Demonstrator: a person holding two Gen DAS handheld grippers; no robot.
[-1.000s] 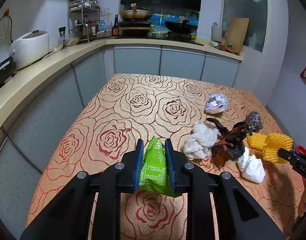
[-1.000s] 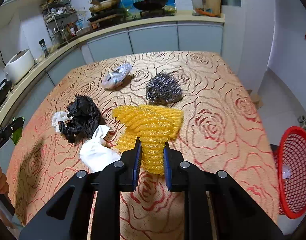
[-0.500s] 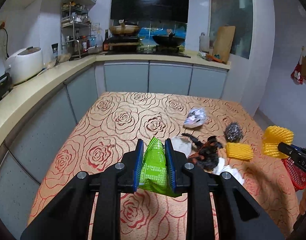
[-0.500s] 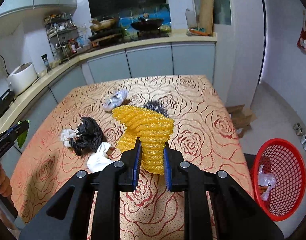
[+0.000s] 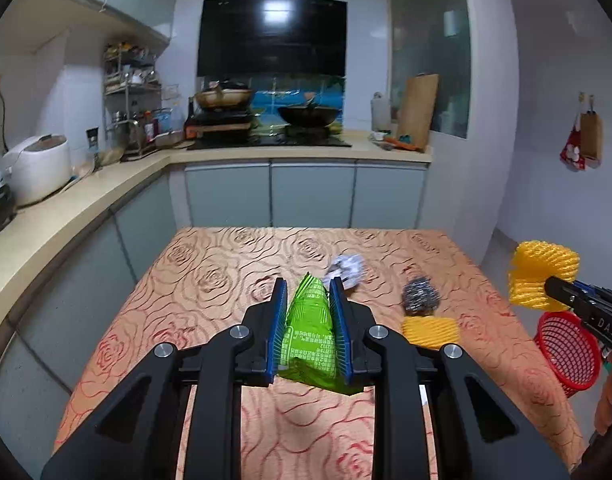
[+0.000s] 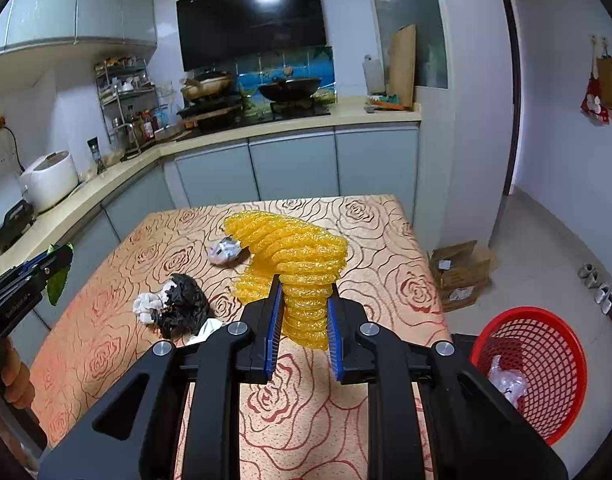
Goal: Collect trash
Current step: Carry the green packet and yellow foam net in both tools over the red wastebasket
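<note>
Left gripper (image 5: pixel 308 286) clamped on green snack bag (image 5: pixel 310 336), held above bench (image 5: pixel 209 280). Right gripper (image 6: pixel 304 294) clamped on yellow foam net (image 6: pixel 293 248), raised over bench, red basket (image 6: pixel 546 344) on floor to its right. Second yellow net (image 5: pixel 430 330), steel scourer (image 5: pixel 420 300), crumpled wrapper (image 5: pixel 348 268), black bag (image 6: pixel 185 308) lie on bench.
</note>
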